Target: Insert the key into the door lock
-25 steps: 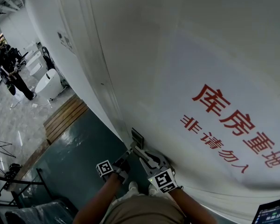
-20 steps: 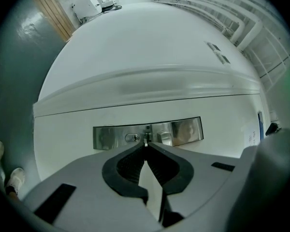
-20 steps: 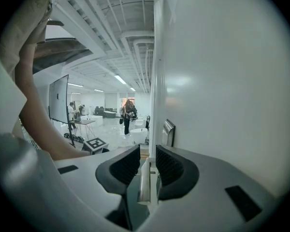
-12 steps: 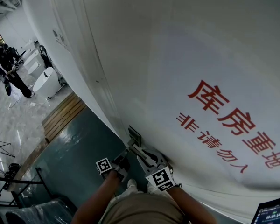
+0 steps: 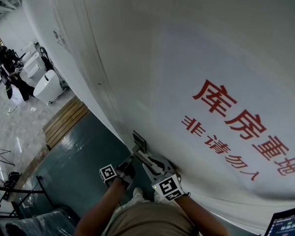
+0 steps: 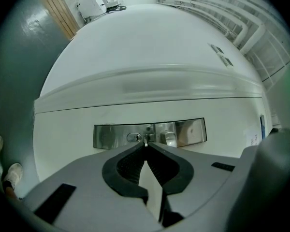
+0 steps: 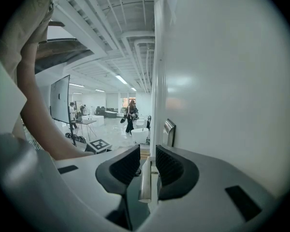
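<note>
Pinching a small silver metal key at their very tips, the left gripper's jaws are pressed together. The key's blade pokes out just right of the oval keyhole in the brushed steel lock plate on the white door, and I judge it not yet seated. The right gripper appears clamped on the silver lever handle. That key is likely light, rigid, thin and slick, prone to swivelling between pads, so a hold on its flat bow, blade square to the slot, suits best
</note>
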Demonstrator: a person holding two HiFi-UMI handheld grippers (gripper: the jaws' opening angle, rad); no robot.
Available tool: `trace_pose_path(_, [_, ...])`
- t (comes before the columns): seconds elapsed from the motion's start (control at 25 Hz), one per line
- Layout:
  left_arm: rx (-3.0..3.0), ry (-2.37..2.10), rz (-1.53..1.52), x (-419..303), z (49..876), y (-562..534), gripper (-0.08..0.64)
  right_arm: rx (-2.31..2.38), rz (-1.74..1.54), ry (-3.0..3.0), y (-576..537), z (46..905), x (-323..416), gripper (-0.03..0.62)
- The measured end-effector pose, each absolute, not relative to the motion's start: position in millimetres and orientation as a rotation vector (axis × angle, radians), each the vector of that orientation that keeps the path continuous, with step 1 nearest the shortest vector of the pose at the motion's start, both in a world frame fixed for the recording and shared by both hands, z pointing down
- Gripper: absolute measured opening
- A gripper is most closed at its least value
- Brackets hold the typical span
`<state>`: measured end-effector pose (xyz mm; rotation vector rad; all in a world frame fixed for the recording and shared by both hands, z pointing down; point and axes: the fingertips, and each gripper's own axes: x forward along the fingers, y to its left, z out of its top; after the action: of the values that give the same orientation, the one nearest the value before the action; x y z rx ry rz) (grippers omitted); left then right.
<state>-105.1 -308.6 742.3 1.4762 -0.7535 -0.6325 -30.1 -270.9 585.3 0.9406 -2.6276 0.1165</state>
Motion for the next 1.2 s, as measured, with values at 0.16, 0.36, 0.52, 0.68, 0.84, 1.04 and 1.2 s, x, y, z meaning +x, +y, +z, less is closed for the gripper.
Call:
trace_pose_path(0.16, [1.474,-0.759,-0.627,-104,744,-310,0.032,0.940,0.115,-2.630,-270,584,-30,0.095])
trace_pose_path(0.36, [1.464,-0.766,-0.633,-103,746,-312,0.032,0.937,0.111,-2.630,-270,584,-29,0.095])
trace_pose_path(0.52, [1.453,-0.791,-0.622,-106,753,-312,0.032,0.933,0.108,-2.630,-269,584,-29,0.095])
trace_pose_path(0.68, [1.443,-0.800,-0.620,-109,761,-313,0.032,0.931,0.101,-2.627,-269,584,-29,0.095])
trace_pose_path(0.84, [1.442,-0.803,-0.613,-106,760,-314,0.032,0.933,0.102,-2.625,-268,584,-28,0.095])
trace_pose_path(1.04, [1.448,-0.790,-0.628,-107,761,-315,0.032,0.933,0.093,-2.618,-268,585,-28,0.095])
trace_pose_path(1.2, [1.457,-0.784,-0.632,-105,755,-315,0.032,0.936,0.094,-2.616,-268,585,-28,0.095])
